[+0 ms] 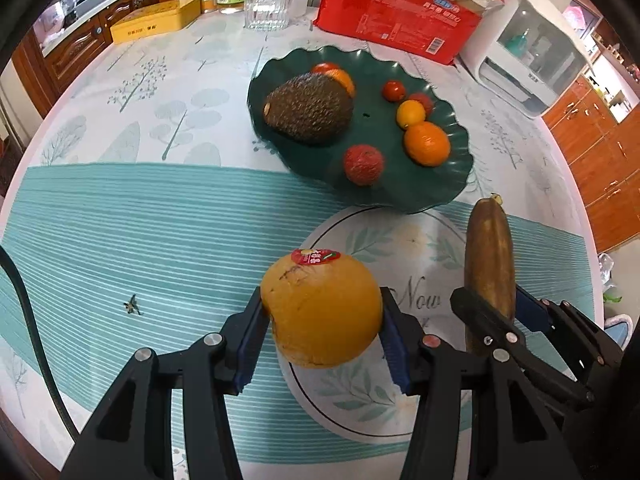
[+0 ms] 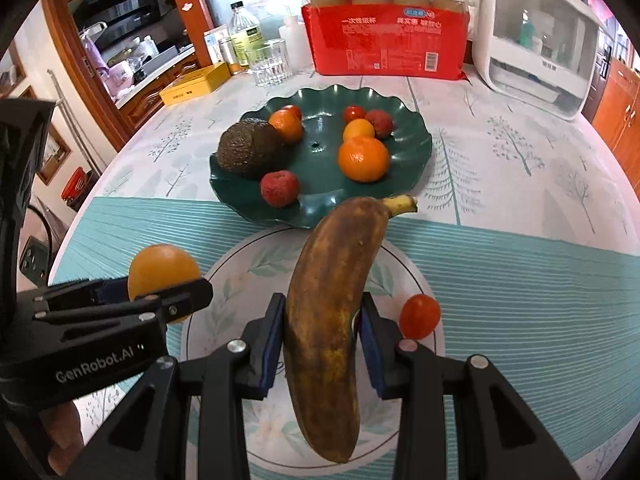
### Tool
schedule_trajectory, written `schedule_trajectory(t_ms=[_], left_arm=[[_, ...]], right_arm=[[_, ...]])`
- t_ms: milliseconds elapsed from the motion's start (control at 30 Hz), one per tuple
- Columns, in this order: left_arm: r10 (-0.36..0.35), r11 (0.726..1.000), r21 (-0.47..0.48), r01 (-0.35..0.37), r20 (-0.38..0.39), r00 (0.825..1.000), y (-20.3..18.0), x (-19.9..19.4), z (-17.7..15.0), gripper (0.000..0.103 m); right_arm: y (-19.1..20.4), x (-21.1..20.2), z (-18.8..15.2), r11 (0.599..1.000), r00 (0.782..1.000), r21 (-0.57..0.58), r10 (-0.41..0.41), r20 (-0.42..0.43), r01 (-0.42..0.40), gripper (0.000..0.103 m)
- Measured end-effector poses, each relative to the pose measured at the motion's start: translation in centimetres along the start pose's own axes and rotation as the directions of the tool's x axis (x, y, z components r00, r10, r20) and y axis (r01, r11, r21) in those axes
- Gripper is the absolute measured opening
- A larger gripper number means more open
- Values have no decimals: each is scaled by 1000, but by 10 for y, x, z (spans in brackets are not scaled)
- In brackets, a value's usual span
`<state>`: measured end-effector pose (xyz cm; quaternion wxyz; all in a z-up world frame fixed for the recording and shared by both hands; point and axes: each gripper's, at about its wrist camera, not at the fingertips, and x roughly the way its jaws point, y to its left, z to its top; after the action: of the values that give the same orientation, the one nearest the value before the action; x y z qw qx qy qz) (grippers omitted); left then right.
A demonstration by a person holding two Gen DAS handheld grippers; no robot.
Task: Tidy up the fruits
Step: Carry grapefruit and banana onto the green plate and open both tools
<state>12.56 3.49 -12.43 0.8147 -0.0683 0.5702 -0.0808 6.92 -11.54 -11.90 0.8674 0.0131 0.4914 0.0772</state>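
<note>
Fruits are split between two plates right now, and both grippers are loaded. Left gripper [image 1: 324,332] has its blue pads pinching a big orange [image 1: 322,310], sticker up, held over the left rim of the white leaf-print plate [image 1: 432,248]. Right gripper [image 2: 320,344] is clamped on a browned banana [image 2: 332,300] at mid-length, stem pointing to 1 o'clock toward the green scalloped plate [image 2: 320,152].

On that green plate — at 12 o'clock from both grippers — sit an avocado [image 2: 248,152], a mandarin [image 2: 363,159], a smaller orange fruit [image 2: 286,125], a yellow-orange one [image 2: 359,129], two lychees [image 2: 279,189] and a couple of cherry tomatoes [image 2: 354,112]. One more cherry tomato [image 2: 419,316] rests on the white plate, just beside the right gripper's outer finger at 3 o'clock.

Now the risks, judging from here. That banana looks soft and overripe — squeeze harder and it could bruise or split, and it may swivel in the pads since only its middle is held. The orange is round and gripped near its widest part; a tilt could let it roll out. The two grippers ride close together, so a careless swing could knock them into each other. And the green plate is crowded: set either fruit down clumsily and the lychees or tomatoes could roll off its low rim onto the tablecloth [image 1: 140,220].
</note>
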Motion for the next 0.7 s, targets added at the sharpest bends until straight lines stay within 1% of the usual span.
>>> schedule_trajectory(t_ms=[100,267,333,567,700], left_arm=[[-13,1000,6,13,3,1000,-3,-11,6,51],[-41,999,33,41,24,999,-13,-34,29,51],[-57,997,56,55,33,998,-19,-47,44,51],[-53,990,136,40,93,994,-37,-82,109,51],[-18,983,184,-7,133,991,-46,-89,148,51]], right_arm=[[-1,-9,7,1000,1000,-8,22,0,-22,36],[-7,-35,35,998,997,-23,56,46,-55,36],[-9,-44,49,997,996,-33,69,61,-67,36],[-15,-61,110,994,990,-88,69,123,-58,36],[-17,-55,138,993,988,-106,62,140,-47,36]])
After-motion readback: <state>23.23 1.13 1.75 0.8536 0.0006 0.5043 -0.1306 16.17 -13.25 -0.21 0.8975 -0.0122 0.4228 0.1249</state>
